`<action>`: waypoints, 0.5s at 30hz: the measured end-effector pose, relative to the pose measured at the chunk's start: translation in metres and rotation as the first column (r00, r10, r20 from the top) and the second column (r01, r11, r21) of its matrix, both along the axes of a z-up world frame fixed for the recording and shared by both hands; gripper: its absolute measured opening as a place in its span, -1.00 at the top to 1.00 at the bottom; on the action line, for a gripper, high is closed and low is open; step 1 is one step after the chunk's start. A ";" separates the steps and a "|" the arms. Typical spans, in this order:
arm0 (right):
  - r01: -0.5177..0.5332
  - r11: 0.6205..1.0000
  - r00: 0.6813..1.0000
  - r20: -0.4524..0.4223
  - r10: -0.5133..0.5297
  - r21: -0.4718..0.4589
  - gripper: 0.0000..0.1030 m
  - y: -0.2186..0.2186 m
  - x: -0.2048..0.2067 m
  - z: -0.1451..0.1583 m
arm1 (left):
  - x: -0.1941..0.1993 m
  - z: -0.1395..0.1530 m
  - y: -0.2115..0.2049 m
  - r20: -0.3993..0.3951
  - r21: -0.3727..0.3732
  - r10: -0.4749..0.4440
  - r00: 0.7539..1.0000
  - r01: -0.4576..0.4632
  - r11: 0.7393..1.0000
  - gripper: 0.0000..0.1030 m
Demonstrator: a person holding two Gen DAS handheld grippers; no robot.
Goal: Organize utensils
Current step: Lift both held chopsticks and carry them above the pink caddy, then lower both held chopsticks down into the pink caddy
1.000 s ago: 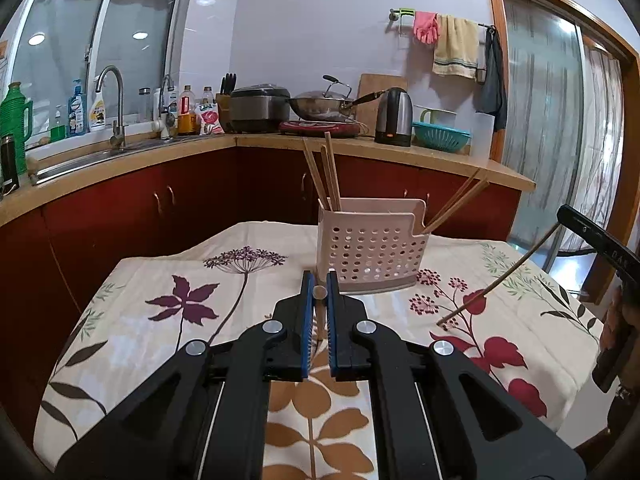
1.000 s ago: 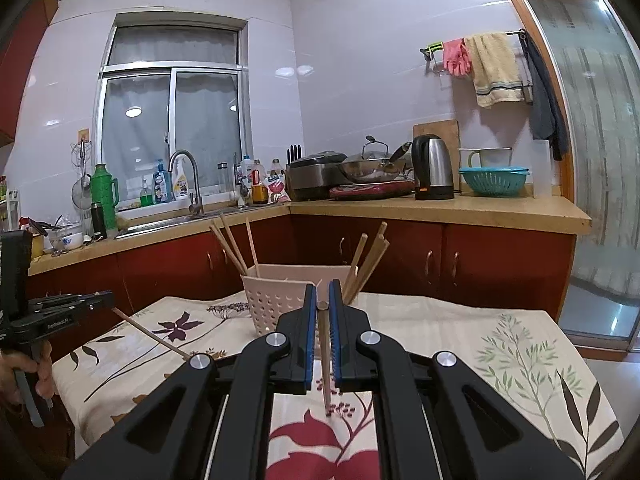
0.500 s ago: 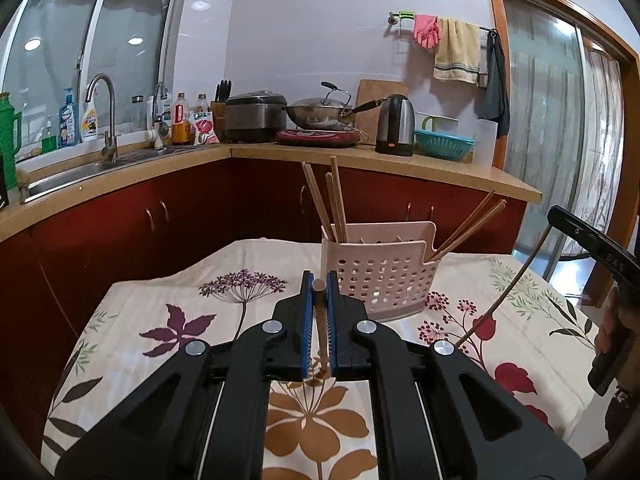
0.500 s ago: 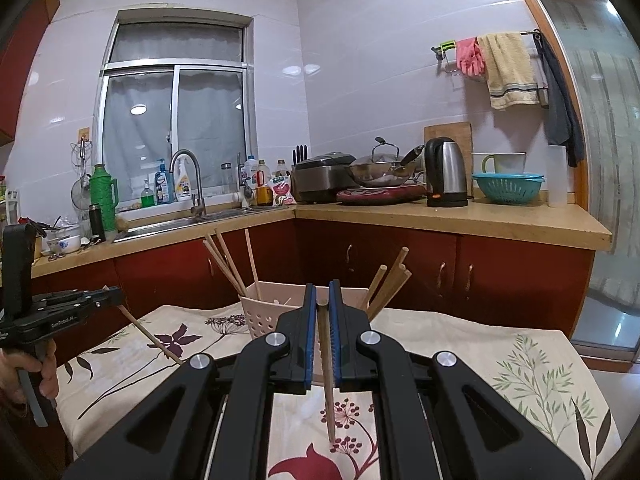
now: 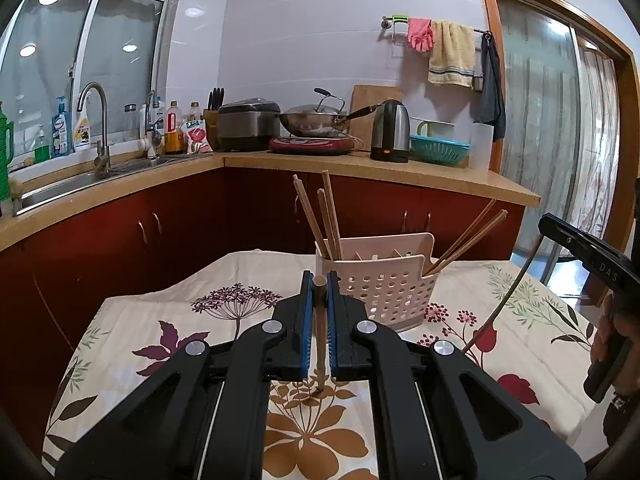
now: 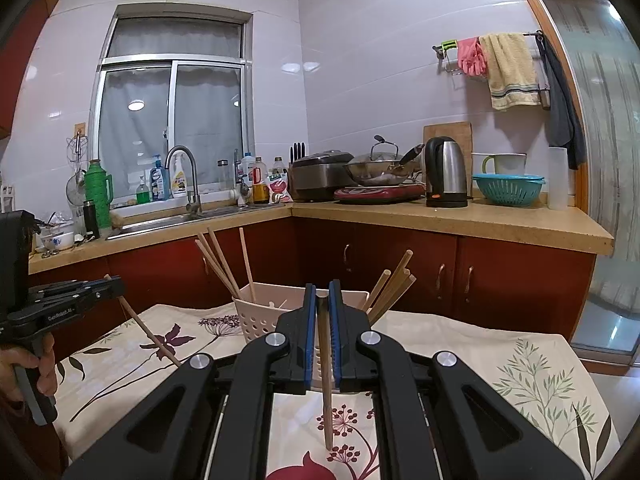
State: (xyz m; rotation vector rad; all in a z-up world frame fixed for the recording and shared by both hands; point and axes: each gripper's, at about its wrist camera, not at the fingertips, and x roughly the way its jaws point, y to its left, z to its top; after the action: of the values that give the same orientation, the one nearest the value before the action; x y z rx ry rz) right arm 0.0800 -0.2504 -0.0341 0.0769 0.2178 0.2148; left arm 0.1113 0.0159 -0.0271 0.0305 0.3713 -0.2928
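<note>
A pale perforated utensil basket (image 5: 384, 292) stands on the floral tablecloth (image 5: 168, 320), with wooden chopsticks (image 5: 320, 216) leaning in its left end and more (image 5: 468, 236) in its right end. My left gripper (image 5: 319, 284) is shut on a wooden chopstick (image 5: 320, 344) that hangs down to the cloth, just in front of the basket's left end. My right gripper (image 6: 322, 292) is shut on another chopstick (image 6: 326, 380), held upright above the cloth in front of the basket (image 6: 260, 316). Each gripper shows in the other's view: right (image 5: 592, 260), left (image 6: 68, 296).
The table's edges fall away at left and right. Behind it runs an L-shaped counter (image 5: 400, 168) with red cabinets, a sink (image 5: 68, 184), rice cooker, wok, kettle (image 5: 390, 132) and teal colander. A glass door (image 5: 560, 120) is at the right.
Both grippers have risen and tilted up with their chopsticks still held. The basket sits lower in both views and appears closer in the left wrist view.
</note>
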 end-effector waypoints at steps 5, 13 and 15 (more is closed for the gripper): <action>0.000 1.000 1.000 0.003 0.000 0.011 0.86 -0.002 0.002 0.003 | 0.003 0.003 0.000 0.006 -0.001 -0.003 1.000 0.003 1.000 0.87; -0.016 0.999 0.999 0.033 0.015 0.028 0.86 -0.004 0.003 0.017 | 0.005 0.019 -0.003 0.022 -0.024 -0.029 0.999 0.029 0.999 0.87; -0.024 0.999 0.999 0.046 0.022 0.039 0.86 -0.006 0.004 0.023 | 0.006 0.027 -0.005 0.034 -0.031 -0.042 0.999 0.043 0.999 0.87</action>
State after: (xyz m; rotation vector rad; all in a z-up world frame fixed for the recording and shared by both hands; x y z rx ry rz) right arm 0.0837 -0.2562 -0.0108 0.1082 0.1690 0.2437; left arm 0.1171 0.0114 0.0000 0.0120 0.3335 -0.3396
